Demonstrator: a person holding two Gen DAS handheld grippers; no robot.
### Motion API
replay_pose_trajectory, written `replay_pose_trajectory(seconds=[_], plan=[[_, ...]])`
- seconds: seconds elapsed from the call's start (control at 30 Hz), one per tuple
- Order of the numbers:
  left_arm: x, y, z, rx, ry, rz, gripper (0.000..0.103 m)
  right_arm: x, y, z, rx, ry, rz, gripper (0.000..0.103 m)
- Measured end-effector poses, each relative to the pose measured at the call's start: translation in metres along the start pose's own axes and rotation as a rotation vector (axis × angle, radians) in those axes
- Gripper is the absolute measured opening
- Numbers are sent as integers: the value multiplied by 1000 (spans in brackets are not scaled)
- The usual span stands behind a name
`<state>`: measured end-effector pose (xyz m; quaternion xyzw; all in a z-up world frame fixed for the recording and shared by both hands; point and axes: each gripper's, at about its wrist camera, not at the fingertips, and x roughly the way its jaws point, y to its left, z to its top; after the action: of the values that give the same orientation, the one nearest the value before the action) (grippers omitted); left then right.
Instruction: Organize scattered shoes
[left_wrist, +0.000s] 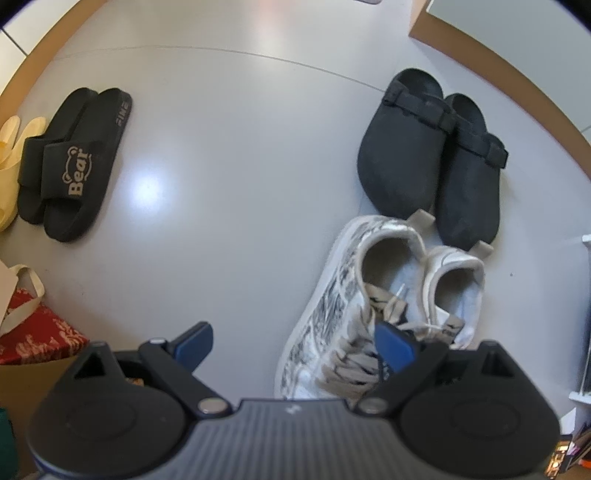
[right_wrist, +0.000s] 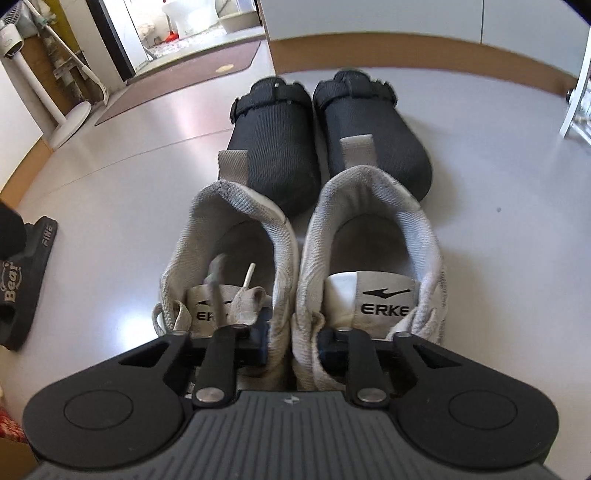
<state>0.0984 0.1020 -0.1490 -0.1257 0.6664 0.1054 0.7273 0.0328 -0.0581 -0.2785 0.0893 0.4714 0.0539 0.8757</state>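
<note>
Down on the floor, the right gripper (right_wrist: 291, 345) pinches the touching inner collars of both sneakers (right_wrist: 295, 258), one pad inside each shoe. Best to keep that squeeze firm and lift evenly, so neither slips. They sit heel-to-toe behind the clogs (right_wrist: 325, 136). Left gripper (left_wrist: 295, 339) hovers, jaws spread, empty.

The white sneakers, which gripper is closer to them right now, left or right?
Right. The right gripper is pinched on the adjoining inner sides of the white sneakers, one finger inside each shoe. The left gripper hangs open above them, touching nothing.
</note>
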Motion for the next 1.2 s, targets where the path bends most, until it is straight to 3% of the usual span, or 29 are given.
replay_pose_trajectory(seconds=[0.43, 0.63, 0.87, 1.2], plan=[[-5, -11, -10, 53, 8, -31, 96, -22, -22, 4, 19, -110, -53, 19], [-21, -31, -17, 132, -34, -57, 95, -43, -28, 17, 33, -169, -56, 19], [-34, -32, -25, 140, -28, -112, 95, -87, -40, 39, 5, -260, -78, 19], [-65, -51, -48, 242, -49, -233, 95, -163, -67, 85, 12, -353, -120, 19]])
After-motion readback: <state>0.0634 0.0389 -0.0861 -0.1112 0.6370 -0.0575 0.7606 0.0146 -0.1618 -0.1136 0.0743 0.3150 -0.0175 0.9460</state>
